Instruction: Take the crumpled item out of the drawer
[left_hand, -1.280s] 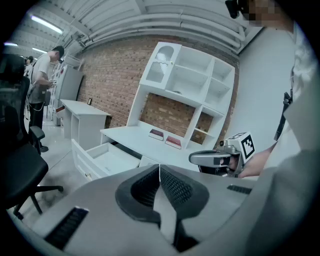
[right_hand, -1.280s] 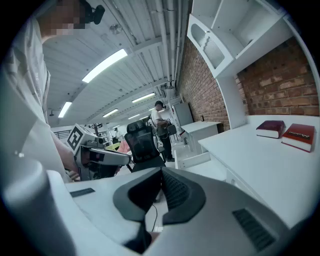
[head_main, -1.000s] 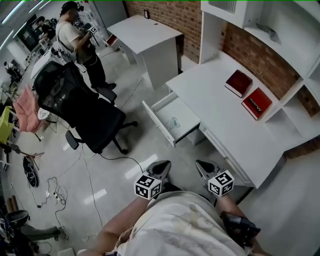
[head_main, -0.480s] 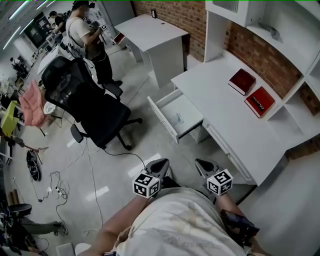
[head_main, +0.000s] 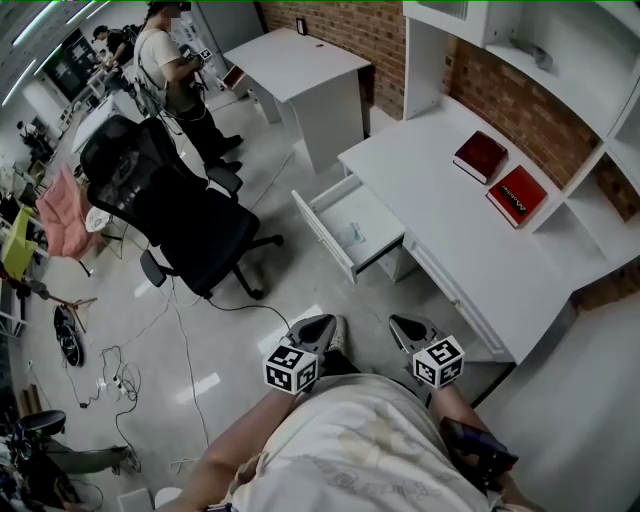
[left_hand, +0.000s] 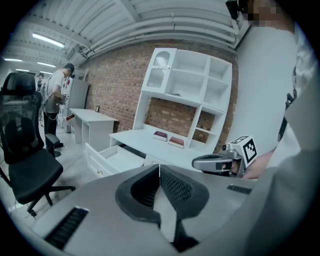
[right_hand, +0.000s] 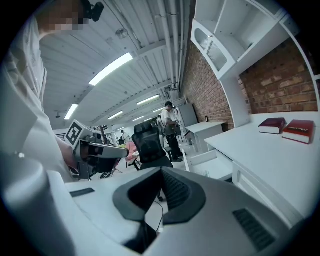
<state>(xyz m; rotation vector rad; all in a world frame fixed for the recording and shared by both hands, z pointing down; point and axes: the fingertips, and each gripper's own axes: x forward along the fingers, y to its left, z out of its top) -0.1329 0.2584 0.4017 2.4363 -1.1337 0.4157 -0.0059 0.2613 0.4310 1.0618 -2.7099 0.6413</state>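
Left gripper (head_main: 316, 327): its fingers are pressed together and hold nothing. It hangs low, close to the person's body.
Right gripper (head_main: 404, 328): its fingers are pressed together too, and hold nothing.
Crumpled item (head_main: 353, 236): a small, see-through lump. It lies inside the open drawer (head_main: 321, 236), well apart from both grippers.
Drawer: it sticks out from the white bench (head_main: 450, 225).
Fingers risk: closed fingers cannot pick anything up. If they go in like this, I think they will only push the item deeper.
Item risk: it looks light and hard to see, so a grab may miss it or flick it away.
Drawer risk: a bump on its front wall could slide it shut.
Chair (head_main: 170, 205) risk: it stands near the drawer, and its legs could trip the person.
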